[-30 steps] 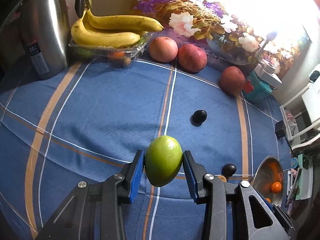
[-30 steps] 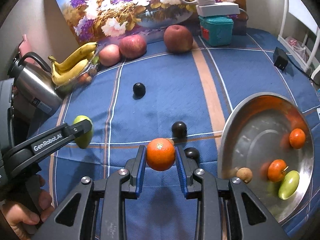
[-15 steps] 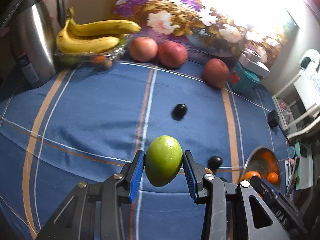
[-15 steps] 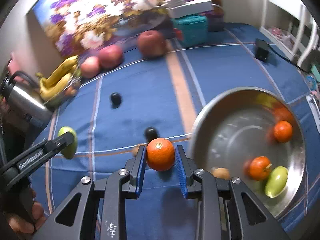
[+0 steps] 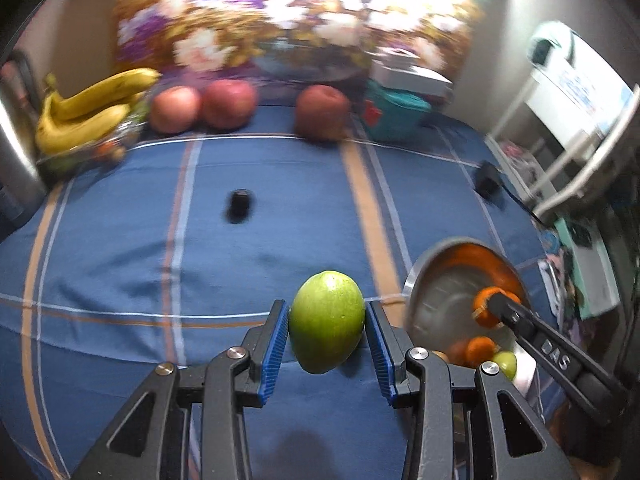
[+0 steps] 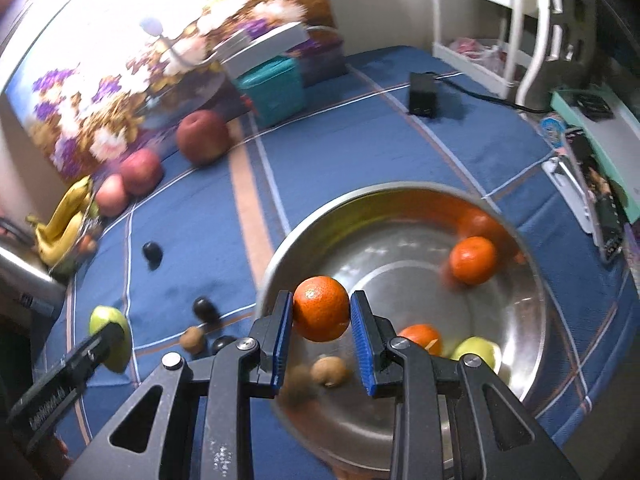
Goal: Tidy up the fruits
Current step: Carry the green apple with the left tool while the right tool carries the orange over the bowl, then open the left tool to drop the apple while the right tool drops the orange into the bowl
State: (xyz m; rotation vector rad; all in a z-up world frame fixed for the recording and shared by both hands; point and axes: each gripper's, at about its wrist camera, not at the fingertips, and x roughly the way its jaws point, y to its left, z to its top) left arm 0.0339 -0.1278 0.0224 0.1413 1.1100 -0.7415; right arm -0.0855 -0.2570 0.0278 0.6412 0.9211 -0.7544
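My left gripper [image 5: 327, 332] is shut on a green mango [image 5: 327, 322] and holds it above the blue cloth, left of the steel bowl [image 5: 416, 280]. My right gripper [image 6: 322, 318] is shut on an orange [image 6: 321, 308] and holds it over the near-left rim of the steel bowl [image 6: 536, 320]. The bowl holds two oranges [image 6: 472, 260], a green fruit [image 6: 476, 352] and a small brown fruit [image 6: 329, 370]. The left gripper with the mango also shows at the lower left of the right wrist view [image 6: 110, 336].
Three red apples [image 5: 230, 104] and bananas [image 5: 92, 108] in a clear tray line the back by a flower painting. Dark plums [image 6: 153, 252] and a brown fruit [image 6: 192, 338] lie on the cloth. A teal box [image 6: 272, 90], a black adapter [image 6: 422, 94] and a steel kettle [image 5: 12, 148] stand around.
Both grippers have swung right toward the bowl with their fruit. The orange has moved from left of the bowl to above its rim. The views are motion-blurred.
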